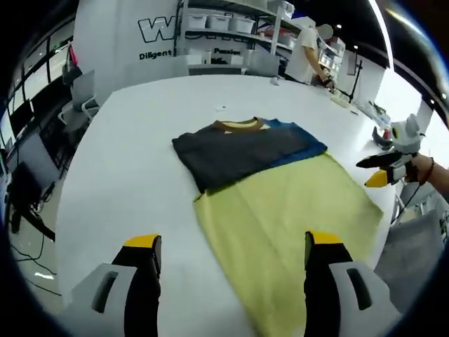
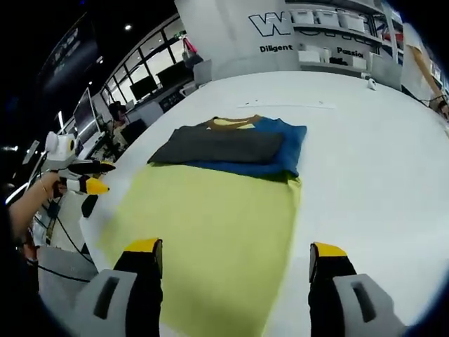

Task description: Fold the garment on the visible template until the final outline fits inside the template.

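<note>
A garment with a dark grey folded part [image 1: 242,154], a blue part [image 1: 298,137] and a tan collar [image 1: 238,126] lies at the far end of a yellow-green template sheet [image 1: 287,225] on the white table [image 1: 140,140]. My left gripper [image 1: 231,249] is open over the near end of the sheet, holding nothing. In the right gripper view the garment [image 2: 224,146] lies across the sheet's [image 2: 210,232] far end, and my right gripper [image 2: 235,254] is open above the sheet. Each gripper shows in the other's view, the right gripper [image 1: 384,168] at the right, the left gripper [image 2: 81,175] at the left.
Shelves with white bins [image 1: 224,24] and a white wall panel with lettering [image 2: 280,35] stand beyond the table. A person [image 1: 305,53] stands at the far right corner. Desks and monitors [image 2: 140,88] line the side. Small items [image 1: 382,130] lie by the table's right edge.
</note>
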The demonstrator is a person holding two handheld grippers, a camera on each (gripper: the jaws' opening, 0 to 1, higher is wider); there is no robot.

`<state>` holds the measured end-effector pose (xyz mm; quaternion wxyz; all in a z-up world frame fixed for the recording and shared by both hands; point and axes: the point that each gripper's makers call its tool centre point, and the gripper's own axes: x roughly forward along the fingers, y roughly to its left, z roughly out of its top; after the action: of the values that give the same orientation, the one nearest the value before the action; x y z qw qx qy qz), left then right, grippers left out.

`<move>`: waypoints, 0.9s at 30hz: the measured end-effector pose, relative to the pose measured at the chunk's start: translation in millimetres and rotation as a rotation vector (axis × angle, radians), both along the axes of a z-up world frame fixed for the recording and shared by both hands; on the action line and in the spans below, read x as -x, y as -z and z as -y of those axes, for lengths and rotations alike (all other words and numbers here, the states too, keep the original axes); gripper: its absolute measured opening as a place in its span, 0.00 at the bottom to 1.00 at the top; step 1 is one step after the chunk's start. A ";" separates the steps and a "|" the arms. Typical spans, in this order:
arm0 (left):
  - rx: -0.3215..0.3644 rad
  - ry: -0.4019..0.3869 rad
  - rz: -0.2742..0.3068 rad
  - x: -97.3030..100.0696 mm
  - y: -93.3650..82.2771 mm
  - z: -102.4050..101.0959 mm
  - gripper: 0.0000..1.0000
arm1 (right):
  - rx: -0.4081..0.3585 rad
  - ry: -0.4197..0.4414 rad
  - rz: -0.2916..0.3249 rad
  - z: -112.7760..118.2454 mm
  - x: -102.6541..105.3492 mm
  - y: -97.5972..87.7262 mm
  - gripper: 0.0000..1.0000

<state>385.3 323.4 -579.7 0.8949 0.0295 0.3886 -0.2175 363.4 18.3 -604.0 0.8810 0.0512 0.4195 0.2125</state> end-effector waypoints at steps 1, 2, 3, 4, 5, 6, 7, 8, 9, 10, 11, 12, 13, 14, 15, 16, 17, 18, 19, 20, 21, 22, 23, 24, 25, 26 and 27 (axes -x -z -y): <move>0.011 -0.002 -0.010 5.8 1.5 0.4 0.84 | -0.001 -0.002 -0.004 0.0 2.6 0.7 0.85; 0.020 -0.002 -0.022 10.4 3.3 1.1 0.84 | -0.001 -0.005 -0.009 0.0 5.5 1.5 0.85; 0.021 -0.010 -0.028 14.5 4.5 0.2 0.83 | -0.001 -0.007 -0.014 0.2 9.4 2.3 0.85; 0.020 -0.011 -0.027 17.8 5.2 -0.1 0.82 | 0.000 -0.009 -0.017 0.1 11.8 2.6 0.85; 0.017 -0.005 -0.032 23.7 6.6 0.4 0.82 | 0.003 -0.010 -0.019 0.5 15.2 3.0 0.85; 0.010 -0.002 -0.040 28.0 8.1 0.1 0.81 | 0.004 -0.012 -0.019 0.4 17.6 3.1 0.85; 0.002 0.003 -0.049 32.4 9.7 -0.4 0.81 | 0.005 -0.017 -0.025 0.3 20.1 4.1 0.84; -0.015 0.018 -0.064 39.5 12.3 -1.0 0.81 | 0.009 -0.024 -0.044 0.7 25.3 6.7 0.84; -0.021 0.019 -0.063 42.5 12.7 -1.5 0.80 | 0.013 -0.027 -0.053 1.1 28.2 8.2 0.83; -0.026 0.015 -0.065 45.6 13.2 -2.4 0.79 | 0.024 -0.035 -0.062 1.9 33.0 10.3 0.82; -0.028 0.012 -0.072 51.0 14.2 -3.1 0.78 | 0.033 -0.039 -0.066 2.6 35.8 11.6 0.81; -0.017 0.003 -0.082 56.2 15.6 -2.9 0.77 | 0.043 -0.045 -0.071 3.0 40.2 13.1 0.81; -0.007 -0.001 -0.092 60.1 17.1 -2.2 0.76 | 0.047 -0.050 -0.076 3.2 43.3 14.2 0.80; -0.001 -0.005 -0.099 63.7 18.5 -1.8 0.76 | 0.050 -0.054 -0.087 3.3 48.4 15.7 0.79; -0.003 -0.008 -0.109 68.4 21.4 -3.0 0.74 | 0.051 -0.055 -0.088 3.7 50.5 16.2 0.78; -0.005 -0.013 -0.115 71.3 23.0 -4.1 0.72 | 0.054 -0.061 -0.088 4.1 53.8 17.0 0.77; -0.006 -0.020 -0.127 76.5 25.2 -5.2 0.70 | 0.055 -0.063 -0.090 4.3 55.2 17.4 0.77; -0.003 -0.018 -0.134 79.9 26.4 -5.1 0.70 | 0.061 -0.069 -0.101 5.0 60.0 18.3 0.77; -0.001 -0.019 -0.141 82.9 27.7 -5.3 0.70 | 0.066 -0.075 -0.103 5.5 62.9 18.9 0.77; -0.002 -0.020 -0.150 86.7 29.9 -5.8 0.70 | 0.080 -0.083 -0.104 7.1 66.4 20.2 0.77; -0.005 -0.011 -0.159 91.2 32.0 -5.8 0.69 | 0.086 -0.091 -0.108 7.8 68.9 21.3 0.76; -0.004 -0.009 -0.158 93.1 32.7 -5.5 0.68 | 0.088 -0.097 -0.115 7.4 72.0 22.2 0.73; -0.004 -0.010 -0.158 93.7 33.1 -5.5 0.67 | 0.090 -0.109 -0.120 7.3 74.9 23.2 0.70; -0.007 -0.011 -0.163 95.9 34.6 -5.5 0.66 | 0.093 -0.108 -0.125 8.5 76.6 24.3 0.68; -0.010 -0.008 -0.171 99.6 37.5 -5.1 0.66 | 0.097 -0.102 -0.135 10.8 79.6 26.1 0.68; -0.014 -0.010 -0.182 103.7 40.1 -4.7 0.66 | 0.097 -0.095 -0.140 13.7 82.1 27.7 0.67; -0.016 -0.011 -0.183 104.6 40.8 -4.7 0.66 | 0.097 -0.092 -0.141 14.4 82.7 28.0 0.67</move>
<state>280.7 328.1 -620.5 0.8567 0.0144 0.4704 -0.2111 280.7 3.9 -632.0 0.8402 0.0039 0.4921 0.2281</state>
